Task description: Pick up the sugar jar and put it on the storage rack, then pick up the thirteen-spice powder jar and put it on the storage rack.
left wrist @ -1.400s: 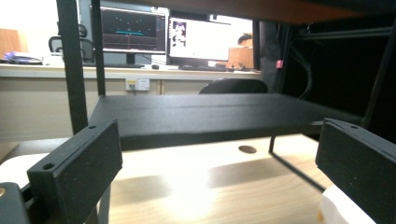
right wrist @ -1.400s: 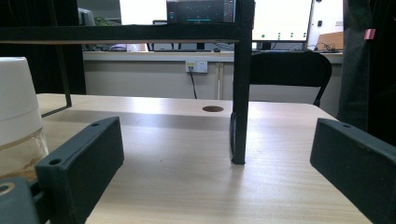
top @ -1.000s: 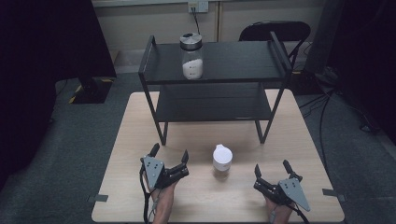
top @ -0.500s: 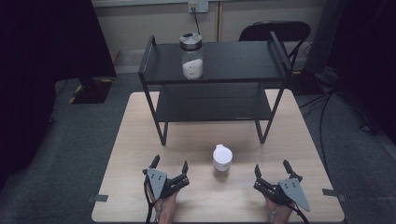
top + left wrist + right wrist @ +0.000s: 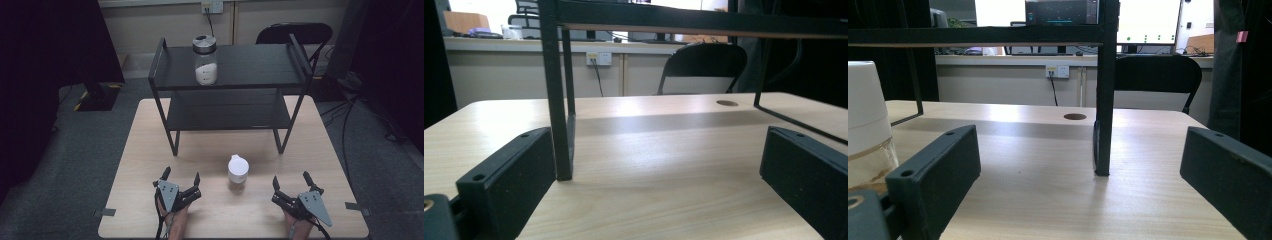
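A small glass jar with a white lid point(image 5: 238, 172) stands on the wooden table point(image 5: 210, 145) between my two grippers; it is also at the left edge of the right gripper view as the white-lidded jar point(image 5: 865, 130). A taller jar with a silver lid point(image 5: 205, 60), part full of white powder, stands on the top level of the black shelf rack point(image 5: 260, 67). My left gripper point(image 5: 181, 176) lies low near the table's front edge, open and holding nothing point(image 5: 659, 195). My right gripper point(image 5: 290, 179) is to the right of the small jar, also open and holding nothing point(image 5: 1083, 195).
The rack's front left leg point(image 5: 556, 100) stands just ahead of my left gripper, and its front right leg point(image 5: 1105, 100) just ahead of my right. A black chair point(image 5: 292, 34) stands behind the table. The rack's lower level point(image 5: 225, 112) is bare.
My left gripper has drawn back a little toward the table's front edge, then held still. The right gripper and both jars have not moved.
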Demonstrator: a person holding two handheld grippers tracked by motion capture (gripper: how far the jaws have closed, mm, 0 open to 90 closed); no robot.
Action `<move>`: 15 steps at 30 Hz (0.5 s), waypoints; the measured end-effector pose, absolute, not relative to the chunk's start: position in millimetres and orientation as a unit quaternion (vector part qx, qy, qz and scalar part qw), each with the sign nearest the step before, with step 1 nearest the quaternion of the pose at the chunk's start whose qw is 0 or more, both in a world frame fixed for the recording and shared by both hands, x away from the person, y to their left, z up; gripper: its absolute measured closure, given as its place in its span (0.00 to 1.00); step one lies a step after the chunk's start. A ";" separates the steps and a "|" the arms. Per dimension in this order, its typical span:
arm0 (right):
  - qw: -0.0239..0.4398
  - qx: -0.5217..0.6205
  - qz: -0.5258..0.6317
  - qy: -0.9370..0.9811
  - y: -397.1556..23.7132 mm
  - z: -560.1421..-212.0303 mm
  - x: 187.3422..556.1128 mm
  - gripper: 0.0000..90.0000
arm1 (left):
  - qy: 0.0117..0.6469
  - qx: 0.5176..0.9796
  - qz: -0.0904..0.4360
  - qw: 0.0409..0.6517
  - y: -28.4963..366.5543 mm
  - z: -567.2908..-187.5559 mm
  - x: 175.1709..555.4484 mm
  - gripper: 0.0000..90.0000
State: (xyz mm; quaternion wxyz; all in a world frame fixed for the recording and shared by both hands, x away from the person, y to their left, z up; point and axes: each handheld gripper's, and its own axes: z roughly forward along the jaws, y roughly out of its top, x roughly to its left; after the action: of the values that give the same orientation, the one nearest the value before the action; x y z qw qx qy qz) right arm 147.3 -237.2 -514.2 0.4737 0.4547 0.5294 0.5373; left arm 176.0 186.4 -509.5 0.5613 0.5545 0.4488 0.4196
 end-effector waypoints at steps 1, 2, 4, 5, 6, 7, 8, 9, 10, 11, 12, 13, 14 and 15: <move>0.474 0.455 0.537 0.529 -237.2 -514.2 147.3 0.02 | 0.446 0.556 0.423 0.560 186.4 -509.9 175.3 0.02; 0.474 0.455 0.537 0.529 -237.2 -514.2 147.3 0.02 | 0.444 0.553 0.429 0.560 185.0 -511.8 173.7 0.02; 0.474 0.455 0.537 0.529 -237.2 -514.2 147.3 0.02 | 0.439 0.543 0.446 0.560 180.4 -516.9 170.1 0.01; 0.474 0.455 0.537 0.529 -237.2 -514.2 147.3 0.02 | 0.438 0.546 0.442 0.560 181.0 -516.0 170.1 0.00; 0.474 0.455 0.537 0.529 -237.2 -514.2 147.3 0.02 | 0.438 0.546 0.442 0.560 181.0 -516.0 170.1 0.01; 0.474 0.455 0.537 0.529 -237.2 -514.2 147.3 0.02 | 0.441 0.544 0.445 0.558 179.3 -515.8 170.0 0.01; 0.474 0.455 0.537 0.529 -237.2 -514.2 147.3 0.02 | 0.442 0.544 0.445 0.557 178.9 -515.9 169.9 0.01; 0.474 0.455 0.537 0.529 -237.2 -514.2 147.3 0.02 | 0.442 0.543 0.446 0.557 178.6 -516.0 169.8 0.01; 0.474 0.455 0.537 0.529 -237.2 -514.2 147.3 0.02 | 0.442 0.543 0.446 0.557 178.3 -516.1 169.6 0.01; 0.474 0.455 0.537 0.529 -237.2 -514.3 147.2 0.02 | 0.443 0.543 0.447 0.557 178.2 -516.1 169.6 0.01; 0.474 0.455 0.537 0.529 -237.2 -514.3 147.2 0.02 | 0.443 0.542 0.447 0.557 178.0 -516.0 169.6 0.01; 0.474 0.455 0.537 0.529 -237.2 -514.3 147.3 0.02 | 0.443 0.542 0.447 0.556 178.0 -516.0 169.6 0.01; 0.473 0.455 0.538 0.529 -237.4 -514.3 147.3 0.02 | 0.443 0.542 0.447 0.556 177.9 -516.1 169.6 0.00; 0.473 0.454 0.538 0.529 -237.5 -514.3 147.3 0.02 | 0.443 0.542 0.447 0.556 178.0 -516.0 169.6 0.00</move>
State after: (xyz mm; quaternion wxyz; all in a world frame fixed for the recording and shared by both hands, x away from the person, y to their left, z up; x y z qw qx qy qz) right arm 147.3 -237.5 -514.3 0.4732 0.4544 0.5295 0.5379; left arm 169.6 178.0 -516.0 0.5565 0.5423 0.4431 0.4471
